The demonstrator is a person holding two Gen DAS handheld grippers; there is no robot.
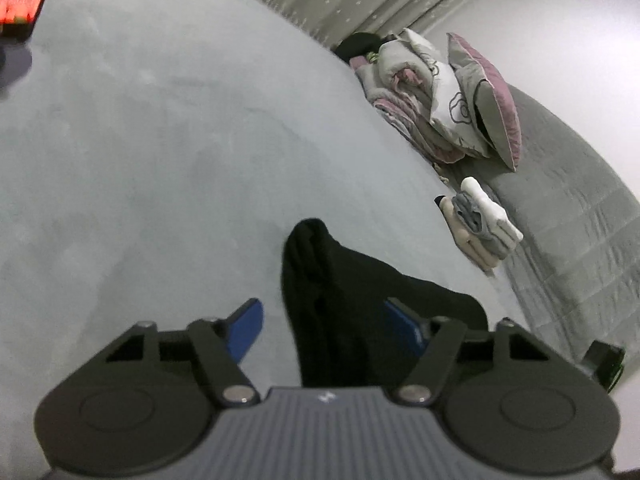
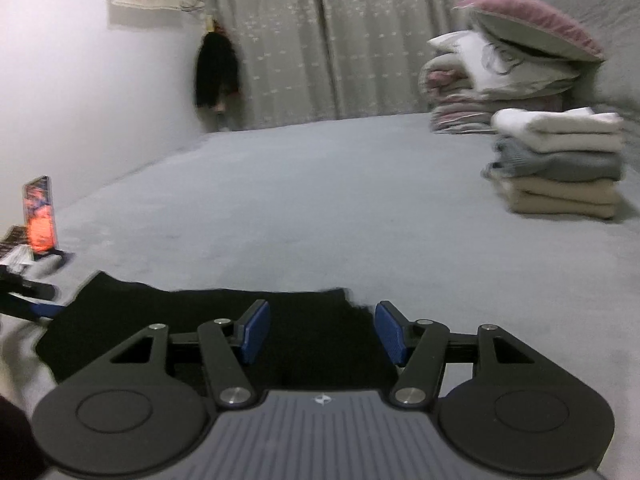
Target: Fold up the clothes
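Observation:
A black garment (image 2: 200, 320) lies spread on the grey bed surface (image 2: 320, 200). In the right wrist view my right gripper (image 2: 324, 332) hovers over the garment's right end, blue pads apart and nothing pinched. In the left wrist view the garment (image 1: 344, 304) shows as a raised black fold running between the fingers of my left gripper (image 1: 326, 326). The left pad (image 1: 246, 328) stands clear of the cloth; the right pad (image 1: 406, 326) has cloth behind it. Neither side presses. A dark and blue part at the far left of the right wrist view may be the left gripper (image 2: 36, 306).
A stack of folded clothes (image 2: 556, 164) (image 1: 480, 220) sits at the right. Behind it is piled bedding with a pink-edged pillow (image 2: 532, 28) (image 1: 484, 96). A phone with a lit screen (image 2: 39, 216) stands at the left edge. A curtain (image 2: 340, 40) and a wall close the far side.

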